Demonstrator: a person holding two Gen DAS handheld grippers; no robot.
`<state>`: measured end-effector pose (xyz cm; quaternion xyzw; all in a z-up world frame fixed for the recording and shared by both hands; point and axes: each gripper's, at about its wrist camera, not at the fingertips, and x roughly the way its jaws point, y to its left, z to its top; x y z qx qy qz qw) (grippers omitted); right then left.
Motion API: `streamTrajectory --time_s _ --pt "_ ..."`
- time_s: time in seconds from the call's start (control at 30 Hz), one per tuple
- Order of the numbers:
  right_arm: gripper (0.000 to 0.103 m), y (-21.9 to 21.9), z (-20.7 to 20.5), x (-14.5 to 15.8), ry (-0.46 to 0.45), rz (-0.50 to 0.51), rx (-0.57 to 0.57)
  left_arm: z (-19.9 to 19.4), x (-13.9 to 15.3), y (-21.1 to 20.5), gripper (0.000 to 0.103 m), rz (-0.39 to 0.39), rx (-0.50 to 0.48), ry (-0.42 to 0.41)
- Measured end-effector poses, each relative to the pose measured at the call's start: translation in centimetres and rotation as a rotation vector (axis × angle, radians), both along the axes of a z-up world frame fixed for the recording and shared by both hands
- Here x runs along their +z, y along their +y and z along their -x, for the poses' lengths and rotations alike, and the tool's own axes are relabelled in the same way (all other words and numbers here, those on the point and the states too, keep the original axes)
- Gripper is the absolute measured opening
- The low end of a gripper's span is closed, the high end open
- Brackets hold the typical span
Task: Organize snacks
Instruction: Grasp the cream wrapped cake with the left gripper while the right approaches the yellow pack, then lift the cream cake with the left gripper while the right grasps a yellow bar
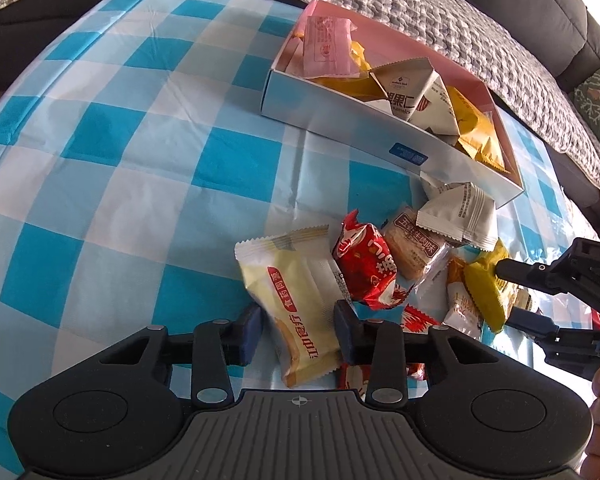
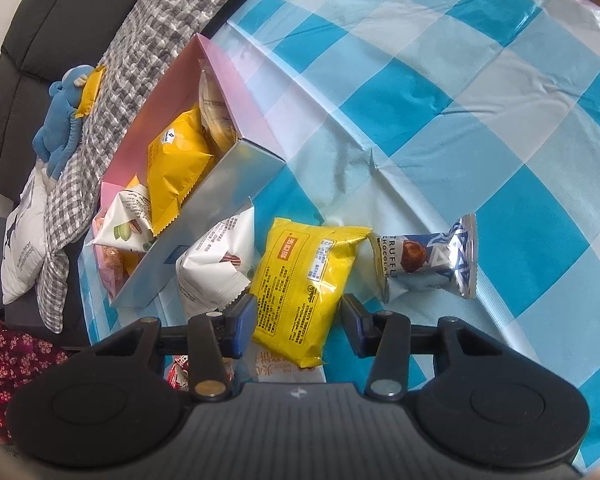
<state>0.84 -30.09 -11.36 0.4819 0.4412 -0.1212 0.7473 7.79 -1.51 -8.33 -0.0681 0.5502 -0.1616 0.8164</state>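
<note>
Straddling a pale yellow snack packet (image 1: 296, 312), the left claw (image 1: 298, 334) stands wide, its blue pads to either side of the wrapper; whether a pad touches it is hard to judge from this angle. The packet lies flat on the blue-and-white checked surface (image 1: 120, 152) at the near edge of a loose heap of snacks. Just beside it sits a red wrapped sweet (image 1: 364, 264), then a clear-wrapped brown biscuit (image 1: 414, 248) and a white pyramid pouch (image 1: 460, 216) leaning toward the box.

The box (image 1: 340, 120), silver-blue outside and pink inside, sits beyond the heap near the far edge of the surface. It holds a pink packet (image 1: 328, 46), tan pyramid pouches and yellow bags.

The right claw (image 2: 298, 318) is also wide, set around the lower end of a yellow packet (image 2: 300, 284) that rests on the heap; no pinch is visible. From the left wrist view this claw's fingers reach in from the right edge over the same yellow packet. A silver-blue truffle chocolate (image 2: 428, 260) lies to the right, its near end just beside the yellow packet. A white pouch (image 2: 216, 260) lies to the left against the box wall.

Behind the surface runs a dark sofa with a grey checked blanket (image 2: 168, 12), on which a blue plush toy (image 2: 64, 116) lies with a small yellow packet on it.
</note>
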Motion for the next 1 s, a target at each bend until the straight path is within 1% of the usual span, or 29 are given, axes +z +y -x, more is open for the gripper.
streamTrajectory --time_s 0.1,0.2,0.27,0.37,0.47,0.6,0.63,0.67,0.7,0.77,0.8,0.83,0.87,1.0 --pt "0.04 0.1 -0.2 0.0 -0.004 0.005 -0.008 0.0 0.0 -0.2 0.029 -0.008 -0.005 -0.012" --pt "0.038 0.3 -0.6 -0.1 0.001 0.018 -0.001 -0.1 0.1 -0.1 0.022 -0.011 -0.003 -0.022" --pt "0.037 0.4 -0.7 0.0 -0.003 0.02 0.002 -0.2 0.1 0.1 0.021 -0.006 0.006 -0.019" --pt "0.029 0.2 -0.6 0.3 -0.028 0.012 -0.002 -0.2 0.1 0.2 0.017 -0.008 0.008 -0.025" --pt "0.025 0.0 -0.5 0.5 -0.036 0.028 -0.011 -0.3 0.1 0.2 0.017 -0.007 0.013 -0.029" --pt "0.023 0.4 -0.6 0.9 -0.053 0.053 0.004 -0.1 0.1 0.0 0.018 -0.003 0.021 -0.037" --pt "0.023 0.4 -0.7 1.0 -0.055 0.06 0.006 -0.1 0.1 0.0 0.022 0.002 0.018 -0.033" --pt "0.022 0.5 -0.7 1.1 -0.058 0.063 0.007 -0.1 0.0 -0.1 0.031 0.012 0.007 -0.022" --pt "0.021 0.5 -0.7 1.2 -0.061 0.065 0.008 -0.2 -0.2 -0.3 0.035 0.024 -0.008 -0.008" --pt "0.02 0.6 -0.7 1.4 -0.07 0.07 0.009 0.0 -0.2 -0.9 0.057 0.027 -0.046 -0.004" --pt "0.019 0.6 -0.7 1.5 -0.073 0.072 0.011 0.2 -0.1 -1.3 0.062 0.021 -0.069 -0.009" --pt "0.018 0.7 -0.7 1.6 -0.079 0.072 0.014 0.2 -0.1 -1.6 0.07 0.014 -0.08 -0.011" --pt "0.017 0.7 -0.8 1.8 -0.085 0.075 0.017 0.3 -0.1 -1.8 0.075 0.009 -0.085 -0.015" --pt "0.017 0.8 -0.9 2.0 -0.089 0.095 0.028 0.3 -0.4 -2.6 0.078 -0.046 -0.095 -0.065"
